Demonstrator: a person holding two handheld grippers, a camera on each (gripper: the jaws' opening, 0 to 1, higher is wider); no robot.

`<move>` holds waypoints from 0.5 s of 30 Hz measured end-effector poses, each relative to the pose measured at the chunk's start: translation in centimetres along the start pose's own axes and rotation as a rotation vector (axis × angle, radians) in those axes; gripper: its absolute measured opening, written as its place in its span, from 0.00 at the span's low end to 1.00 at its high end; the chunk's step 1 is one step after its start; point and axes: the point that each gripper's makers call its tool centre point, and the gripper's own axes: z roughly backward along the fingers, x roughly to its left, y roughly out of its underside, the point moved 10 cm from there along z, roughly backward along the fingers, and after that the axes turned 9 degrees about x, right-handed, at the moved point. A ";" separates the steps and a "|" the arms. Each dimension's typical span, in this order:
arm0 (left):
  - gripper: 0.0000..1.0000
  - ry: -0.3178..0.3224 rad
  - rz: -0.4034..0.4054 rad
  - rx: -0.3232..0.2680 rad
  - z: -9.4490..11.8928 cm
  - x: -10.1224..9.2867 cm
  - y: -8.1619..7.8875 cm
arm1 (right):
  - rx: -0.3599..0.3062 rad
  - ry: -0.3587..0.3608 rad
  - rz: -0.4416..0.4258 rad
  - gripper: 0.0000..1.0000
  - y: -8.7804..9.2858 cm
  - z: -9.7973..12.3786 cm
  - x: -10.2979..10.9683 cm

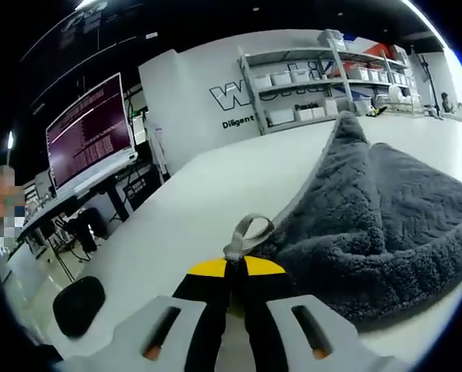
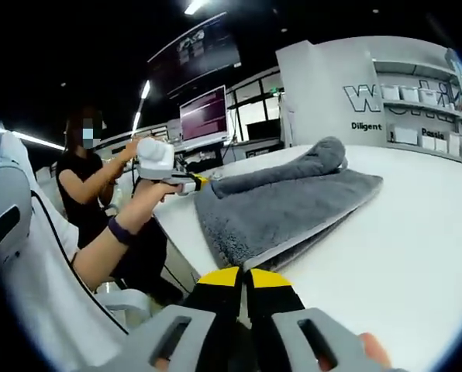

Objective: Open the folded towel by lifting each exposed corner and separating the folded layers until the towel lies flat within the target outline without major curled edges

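Your left gripper (image 1: pixel 236 267) pinches the hanging loop (image 1: pixel 248 235) of the plush grey towel (image 1: pixel 386 225); your right gripper (image 2: pixel 245 277) clamps a corner. The towel is still folded on the white table (image 2: pixel 417 232), so unfolding has barely begun.

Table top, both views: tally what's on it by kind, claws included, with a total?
Towel: 1, grey, folded
Hanging loop on the towel: 1
Claws: 2, the left claw shut on the loop, the right claw shut on a towel corner
Total: 4
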 end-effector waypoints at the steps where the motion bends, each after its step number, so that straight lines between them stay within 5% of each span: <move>1: 0.05 -0.001 -0.001 0.000 0.0 0.0 0.0 | 0.002 0.000 0.002 0.00 0.0 0.0 0.0; 15: 0.17 0.091 0.087 -0.051 1.4 1.2 0.2 | -0.003 0.033 0.021 0.13 0.4 0.6 -0.8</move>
